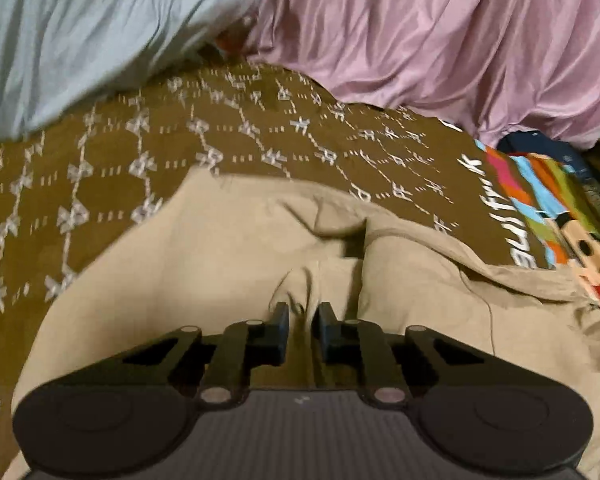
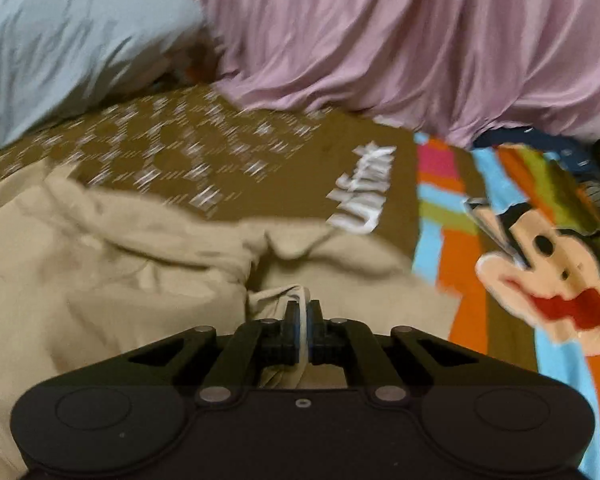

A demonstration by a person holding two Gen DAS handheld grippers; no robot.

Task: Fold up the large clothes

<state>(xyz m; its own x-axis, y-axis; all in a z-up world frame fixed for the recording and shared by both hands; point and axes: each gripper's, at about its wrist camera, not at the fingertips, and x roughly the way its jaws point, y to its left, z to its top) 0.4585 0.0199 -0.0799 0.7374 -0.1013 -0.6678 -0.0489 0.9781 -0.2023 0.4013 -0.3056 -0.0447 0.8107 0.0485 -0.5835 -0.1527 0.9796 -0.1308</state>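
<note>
Garment (image 1: pixel 204 264): a large tan piece of clothing, rumpled, spread over the near part of a brown blanket (image 1: pixel 148 152) printed with pale crosses and dashes. In the right wrist view the garment (image 2: pixel 100 280) fills the lower left, bunched into thick folds, with its far edge lying across the blanket (image 2: pixel 284 176) just short of some white lettering.

Left gripper (image 1: pixel 303 314) sits low over the tan cloth. Its jaws stand narrowly apart, and a small pinch of fabric rises in the slot between them; whether the pads actually press it cannot be told, since the view is blurred there. A dark gap between two folds lies just beyond the fingertips.

Right gripper (image 2: pixel 302 308) has its jaws drawn nearly together, clamped on a thin raised ridge of the tan cloth with a pale edge or band running through the slot. The fabric puckers toward the grip from the left.

Beside the garment on the right, the blanket ends in a bright striped panel with a cartoon monkey face (image 2: pixel 548 276), also seen at the right edge of the left wrist view (image 1: pixel 588 256). Behind the blanket, a pale blue pillow (image 1: pixel 92 36) lies at the left and a mauve, heavily creased sheet (image 1: pixel 440 36) is heaped at the right, the two touching near the top centre.
</note>
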